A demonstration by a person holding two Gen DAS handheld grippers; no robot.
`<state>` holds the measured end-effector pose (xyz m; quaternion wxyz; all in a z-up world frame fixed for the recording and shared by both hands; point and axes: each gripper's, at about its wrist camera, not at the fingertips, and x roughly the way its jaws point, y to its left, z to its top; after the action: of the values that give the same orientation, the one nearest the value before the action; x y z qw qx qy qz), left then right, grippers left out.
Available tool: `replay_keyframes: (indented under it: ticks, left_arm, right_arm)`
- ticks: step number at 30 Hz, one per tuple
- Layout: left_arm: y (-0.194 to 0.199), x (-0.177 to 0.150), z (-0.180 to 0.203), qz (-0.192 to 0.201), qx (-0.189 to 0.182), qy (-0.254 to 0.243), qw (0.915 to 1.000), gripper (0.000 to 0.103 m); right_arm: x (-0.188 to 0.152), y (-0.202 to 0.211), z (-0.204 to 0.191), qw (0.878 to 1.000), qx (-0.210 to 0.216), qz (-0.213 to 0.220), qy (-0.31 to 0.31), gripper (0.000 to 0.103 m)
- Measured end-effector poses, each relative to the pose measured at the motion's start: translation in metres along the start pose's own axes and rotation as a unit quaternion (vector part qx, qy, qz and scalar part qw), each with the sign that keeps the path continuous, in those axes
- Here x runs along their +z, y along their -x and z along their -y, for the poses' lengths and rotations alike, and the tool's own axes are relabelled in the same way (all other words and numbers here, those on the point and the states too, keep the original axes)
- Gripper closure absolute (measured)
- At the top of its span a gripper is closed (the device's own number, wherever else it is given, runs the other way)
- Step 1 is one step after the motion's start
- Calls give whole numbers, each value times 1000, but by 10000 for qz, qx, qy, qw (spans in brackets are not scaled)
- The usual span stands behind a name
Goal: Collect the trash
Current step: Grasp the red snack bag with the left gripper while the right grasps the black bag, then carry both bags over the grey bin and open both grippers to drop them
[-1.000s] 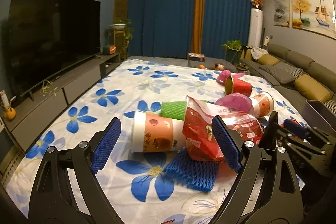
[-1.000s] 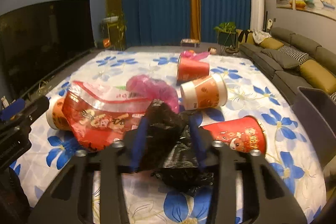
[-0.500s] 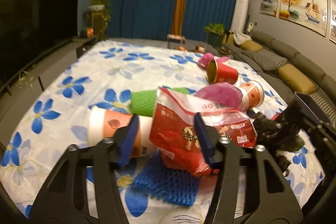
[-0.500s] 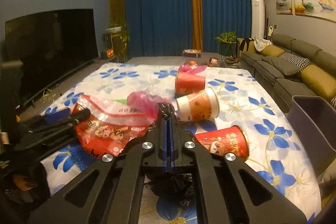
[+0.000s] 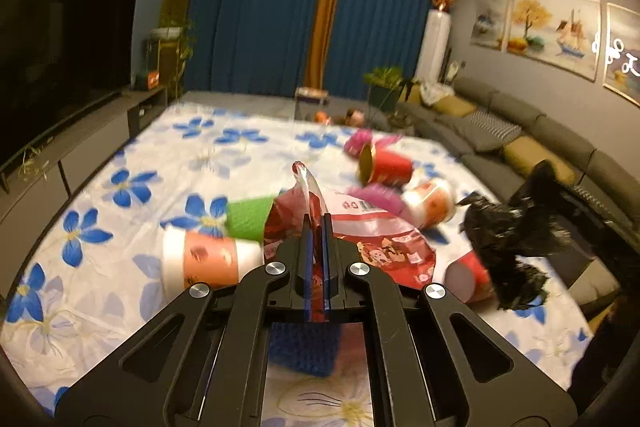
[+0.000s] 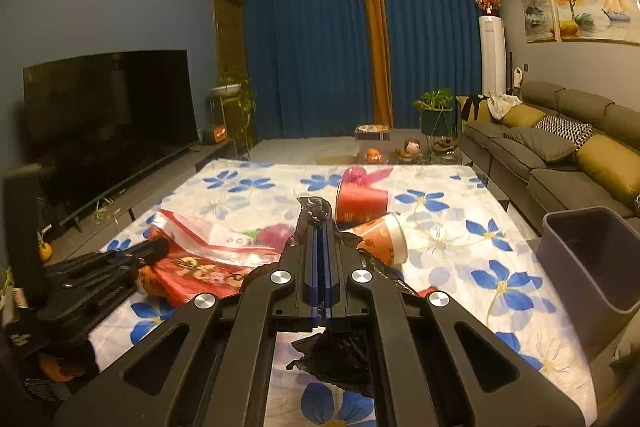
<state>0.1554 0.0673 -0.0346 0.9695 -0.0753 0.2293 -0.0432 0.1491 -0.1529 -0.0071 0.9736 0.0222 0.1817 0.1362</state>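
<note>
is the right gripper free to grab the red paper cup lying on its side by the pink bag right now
Probably not yet. The right gripper is shut on a crumpled black plastic bag, so its jaws are taken. The red paper cup lies ahead with nothing between, but the bag must go first, perhaps into the grey bin.

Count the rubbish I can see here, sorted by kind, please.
Paper cups: 4
Red snack bag: 1
Black plastic bag: 1
Net sleeves, green, blue, two pink: 4
Total: 10
</note>
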Motion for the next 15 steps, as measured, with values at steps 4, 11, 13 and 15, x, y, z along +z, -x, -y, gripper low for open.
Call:
replay_keyframes:
  ticks: [4, 11, 13, 15]
  left_arm:
    - [29, 12, 7, 364, -93, -5, 9993, 100]
    - [48, 24, 16, 609, -169, -53, 9980, 100]
    - [49, 25, 22, 620, -195, -84, 9978, 100]
    - [49, 27, 29, 613, -213, -123, 9978, 100]
  right_arm:
    - [7, 11, 6, 9999, -11, 104, -35, 100]
    - [16, 30, 20, 9996, -68, 257, -113, 100]
    - [17, 34, 26, 9995, -91, 282, -134, 100]
    - [18, 39, 32, 9994, -119, 295, -156, 100]
